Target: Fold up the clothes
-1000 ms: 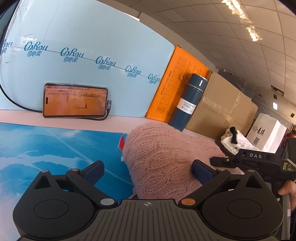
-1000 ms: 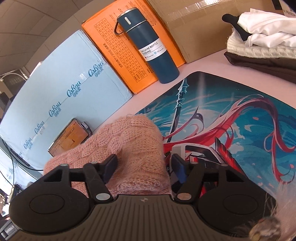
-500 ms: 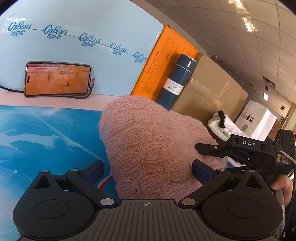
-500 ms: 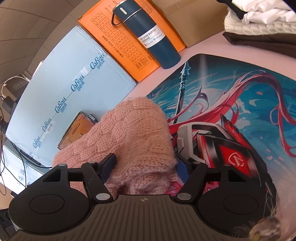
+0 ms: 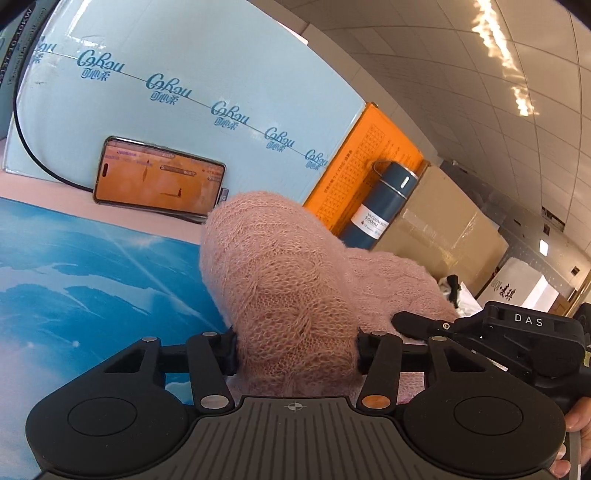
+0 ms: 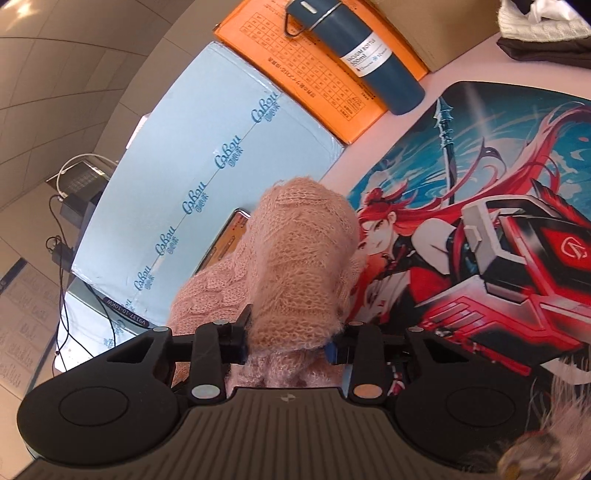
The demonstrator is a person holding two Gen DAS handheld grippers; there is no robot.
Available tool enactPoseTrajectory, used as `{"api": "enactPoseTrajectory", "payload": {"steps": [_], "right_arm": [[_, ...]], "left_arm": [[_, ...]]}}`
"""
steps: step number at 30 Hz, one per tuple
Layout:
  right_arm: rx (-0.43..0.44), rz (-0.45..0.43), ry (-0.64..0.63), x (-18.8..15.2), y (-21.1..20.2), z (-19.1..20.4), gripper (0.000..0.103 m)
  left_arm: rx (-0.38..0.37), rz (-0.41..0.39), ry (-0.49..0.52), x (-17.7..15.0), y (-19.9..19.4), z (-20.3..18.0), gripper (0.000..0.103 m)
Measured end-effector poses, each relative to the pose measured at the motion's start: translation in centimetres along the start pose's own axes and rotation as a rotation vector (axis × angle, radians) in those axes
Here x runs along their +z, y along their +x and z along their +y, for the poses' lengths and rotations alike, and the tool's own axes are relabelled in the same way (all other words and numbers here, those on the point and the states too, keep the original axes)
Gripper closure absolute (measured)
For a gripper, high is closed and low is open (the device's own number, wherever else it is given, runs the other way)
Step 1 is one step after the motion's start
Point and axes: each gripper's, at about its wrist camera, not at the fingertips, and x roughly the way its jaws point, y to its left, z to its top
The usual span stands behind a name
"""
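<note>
A fuzzy pink knitted sweater [image 5: 295, 280] is bunched up and lifted above the printed desk mat [image 5: 74, 295]. My left gripper [image 5: 297, 349] is shut on a thick fold of it. My right gripper [image 6: 288, 339] is shut on another fold of the same sweater [image 6: 299, 266], which rises in a hump in front of the fingers. The right gripper's body [image 5: 517, 332] shows at the right of the left wrist view, close beside the left one.
A phone [image 5: 159, 177] leans on a light blue box [image 5: 184, 92] at the back. An orange box [image 5: 362, 166] and a dark blue vacuum bottle [image 6: 365, 59] stand beside a cardboard box [image 5: 443, 229]. Folded clothes [image 6: 543, 33] are stacked at the far right.
Both grippers have closed onto the pink sweater; the left was open a second ago. The sweater has been gathered and lifted higher off the mat.
</note>
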Motion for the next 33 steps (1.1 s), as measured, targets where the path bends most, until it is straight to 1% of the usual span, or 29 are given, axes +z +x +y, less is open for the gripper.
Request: {"api": "enactPoseTrajectory", "payload": {"steps": [3, 6, 8, 11, 15, 17, 19, 20, 23, 27, 28, 29, 31, 32, 33], "right_arm": [[0.072, 0.023, -0.058, -0.4, 1.0, 3.0, 0.070], [0.153, 0.075, -0.119, -1.2, 3.1, 6.2, 0.070], [0.200, 0.118, -0.149, -2.4, 5.1, 8.4, 0.070], [0.241, 0.208, -0.214, -4.9, 8.8, 12.1, 0.070], [0.307, 0.271, -0.278, -7.4, 13.3, 16.7, 0.070], [0.343, 0.289, -0.288, -8.2, 15.4, 18.7, 0.070], [0.359, 0.296, -0.313, -8.9, 17.4, 20.3, 0.070], [0.367, 0.299, -0.326, -9.2, 18.3, 21.2, 0.070], [0.359, 0.284, -0.396, -10.6, 21.3, 23.1, 0.070], [0.339, 0.295, -0.404, -11.8, 25.5, 23.5, 0.070], [0.327, 0.295, -0.410, -12.0, 26.4, 23.4, 0.070], [0.293, 0.288, -0.428, -12.4, 27.4, 23.4, 0.070], [0.237, 0.281, -0.467, -12.8, 28.7, 23.1, 0.070], [0.214, 0.279, -0.487, -13.0, 29.4, 22.8, 0.069], [0.200, 0.287, -0.493, -13.1, 29.8, 22.4, 0.066]], "left_arm": [[0.031, -0.083, -0.016, 1.3, -3.0, 1.7, 0.055], [0.082, -0.196, -0.007, 2.4, -6.9, 3.9, 0.054], [0.134, -0.258, -0.007, 2.7, -9.5, 5.5, 0.054], [0.232, -0.320, -0.017, 2.9, -12.6, 7.8, 0.054], [0.344, -0.416, -0.060, 4.0, -16.5, 10.9, 0.054], [0.373, -0.472, -0.091, 4.5, -17.7, 12.3, 0.054], [0.390, -0.552, -0.142, 4.7, -18.6, 14.1, 0.054], [0.398, -0.577, -0.167, 4.7, -18.8, 14.8, 0.054], [0.449, -0.586, -0.219, 4.6, -18.7, 16.8, 0.055], [0.520, -0.585, -0.265, 4.5, -18.1, 18.7, 0.055], [0.535, -0.575, -0.278, 4.5, -17.9, 19.1, 0.053], [0.551, -0.562, -0.290, 4.4, -17.6, 19.4, 0.047], [0.581, -0.524, -0.305, 4.6, -17.0, 19.9, 0.042], [0.610, -0.501, -0.306, 4.5, -16.7, 20.0, 0.035], [0.640, -0.482, -0.314, 4.5, -16.5, 20.2, 0.032]]}}
